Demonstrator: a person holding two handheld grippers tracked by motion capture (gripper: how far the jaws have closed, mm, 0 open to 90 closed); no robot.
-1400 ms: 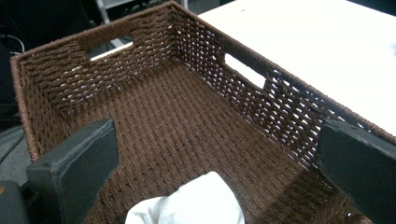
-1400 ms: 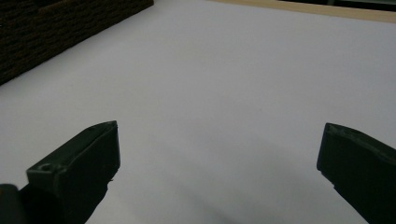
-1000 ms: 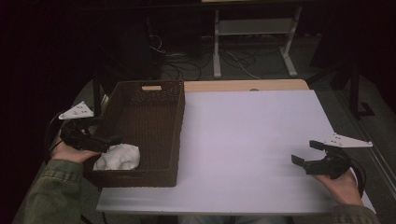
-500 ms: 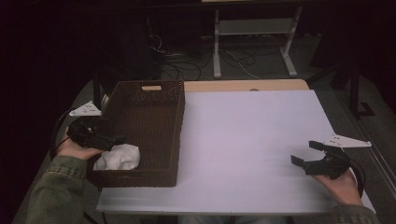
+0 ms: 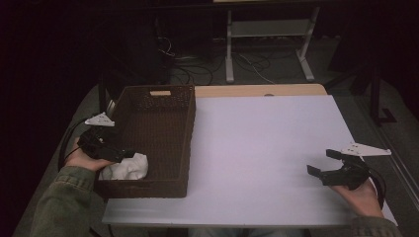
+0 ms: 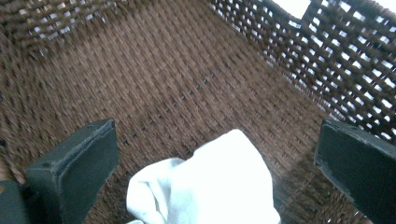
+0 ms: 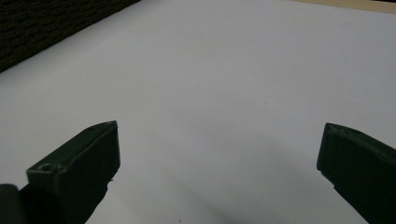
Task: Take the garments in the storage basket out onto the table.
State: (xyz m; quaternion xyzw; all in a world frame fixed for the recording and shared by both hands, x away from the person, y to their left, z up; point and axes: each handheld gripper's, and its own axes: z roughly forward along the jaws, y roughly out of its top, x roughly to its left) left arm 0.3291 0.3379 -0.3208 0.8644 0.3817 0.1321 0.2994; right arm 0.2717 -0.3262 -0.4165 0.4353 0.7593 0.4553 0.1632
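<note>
in the left gripper view the white cloth (image 6: pixel 210 186) runs off the bottom edge. in the high view the basket (image 5: pixel 148 183) wall hides its near side.

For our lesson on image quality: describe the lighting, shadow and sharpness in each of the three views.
High view: dim, room behind nearly black, the white table top the brightest area. Left gripper view: white cloth in the woven basket reads bright, weave soft. Right gripper view: even light, faint shadow under the right gripper, near jaws soft.
</note>
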